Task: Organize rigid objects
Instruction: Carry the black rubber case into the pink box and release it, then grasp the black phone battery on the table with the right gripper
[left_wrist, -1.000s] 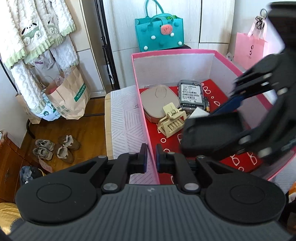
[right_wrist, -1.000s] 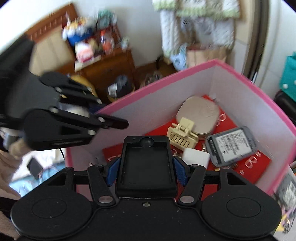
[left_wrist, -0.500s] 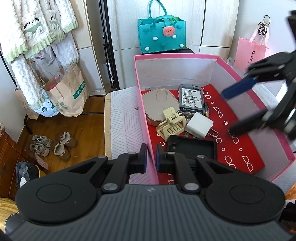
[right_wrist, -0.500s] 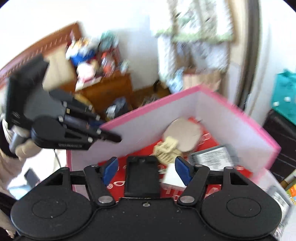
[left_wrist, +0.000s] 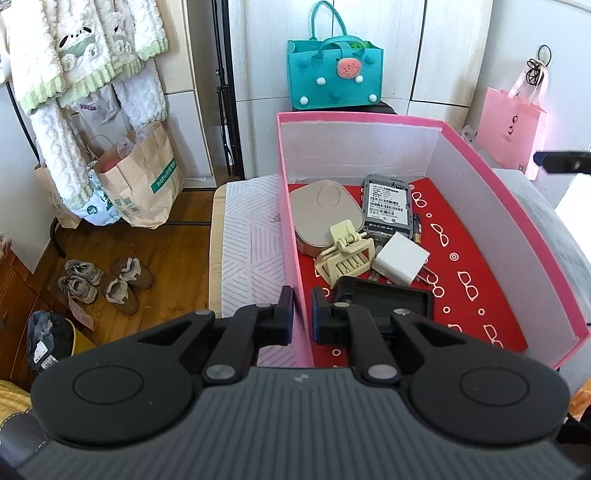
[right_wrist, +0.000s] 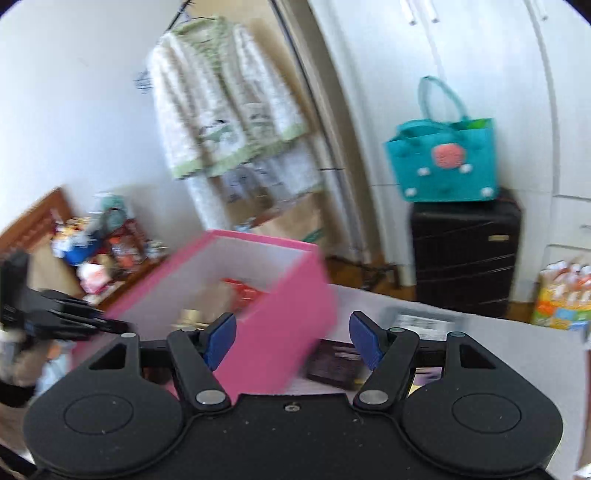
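Gripping the near wall of the pink box (left_wrist: 291, 221), your left gripper (left_wrist: 298, 314) keeps its jaws closed on that wall, one finger on each side. Your right gripper (right_wrist: 291, 341) has its jaws apart with nothing between them, outside the box. Inside the box the black tray (left_wrist: 388, 299) lies on the red floor, just beside the white charger (left_wrist: 400, 264) and the cream clip (left_wrist: 345, 254).

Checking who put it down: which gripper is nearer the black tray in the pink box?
Left. The left gripper is clamped on the pink box wall right beside the black tray; the right gripper hangs open outside the box.
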